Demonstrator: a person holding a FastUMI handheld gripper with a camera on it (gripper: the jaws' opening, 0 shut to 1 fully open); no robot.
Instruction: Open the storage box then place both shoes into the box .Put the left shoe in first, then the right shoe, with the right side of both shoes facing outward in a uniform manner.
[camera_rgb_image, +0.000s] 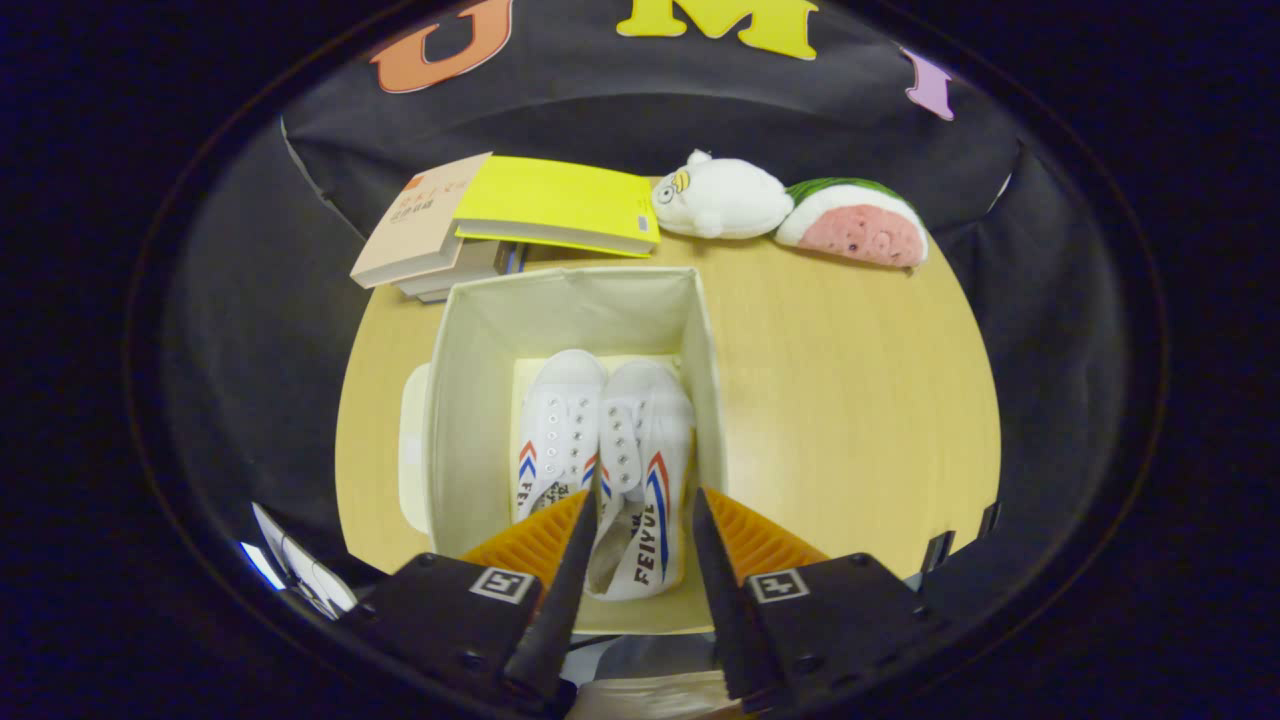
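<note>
- Already both shoes lie inside the storage box (570, 320), side by side with toes pointing away from the claw (640, 520): the left shoe (555, 440) beside the box's left wall, the right shoe (645, 460) touching it on the other side.
- Canvas uppers look soft and light, likely to crumple under a pinch (the rubber sole edge or heel collar would give the firmest hold); laces are missing, so the tongue offers little grip.
- The box is open-topped fabric, probably floppy-walled and easy to nudge; its lid (412, 450) seems to lie flat just beside the left wall.
- The claw stands open above the heel of the right shoe, its fingers spread either side and holding nothing.
- Judging by this, the placing looks done.
- Beyond the box on the table (850, 400) sit stacked books (500, 215), a white plush toy (720, 198) and a watermelon plush (860, 225).
</note>
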